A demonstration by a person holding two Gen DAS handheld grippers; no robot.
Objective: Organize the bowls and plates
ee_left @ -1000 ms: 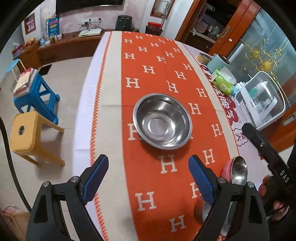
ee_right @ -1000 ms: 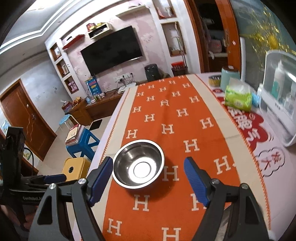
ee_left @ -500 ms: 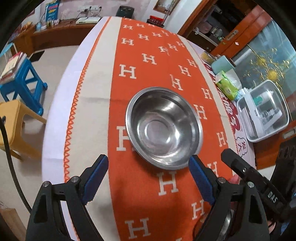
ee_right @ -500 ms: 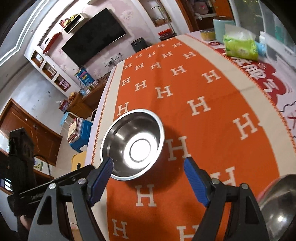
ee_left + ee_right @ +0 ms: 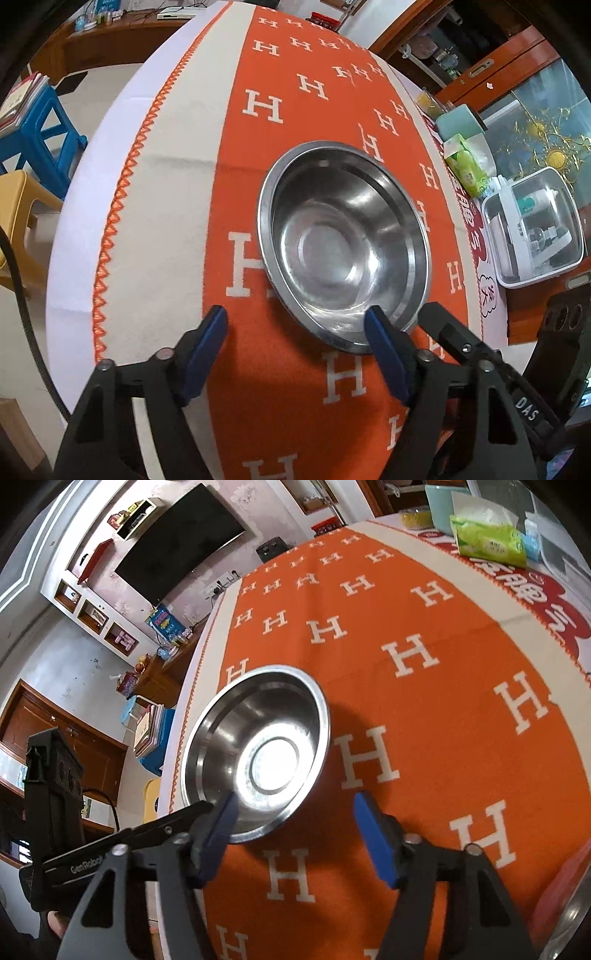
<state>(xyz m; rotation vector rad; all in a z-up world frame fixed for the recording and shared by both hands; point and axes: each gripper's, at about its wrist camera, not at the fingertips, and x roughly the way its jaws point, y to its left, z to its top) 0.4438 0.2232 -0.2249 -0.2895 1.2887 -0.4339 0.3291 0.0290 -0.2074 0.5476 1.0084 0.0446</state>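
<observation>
At the bottom of the left wrist view the left tool [image 5: 295, 341] has its jaws closing, its right blue pad [image 5: 384, 354] lying over the near rim of the steel bowl [image 5: 343, 243] and its left pad down on the cloth outside it, so the rim sits between them; whether the pads press on it yet cannot be told. At the bottom of the right wrist view the right tool [image 5: 295, 823] is closing too, its left pad [image 5: 218, 834] over the same bowl's near rim and its right pad out over the cloth, grip likewise unclear. Each tool shows in the other's view, just beside its neighbour at the bowl's near edge. The bowl stands upright and empty at the middle of the frame on the orange H-patterned cloth [image 5: 280, 387] covering the counter. Farther off, at the right of the left view, lie a green tissue pack [image 5: 467, 168] and a clear lidded box [image 5: 532, 229].
</observation>
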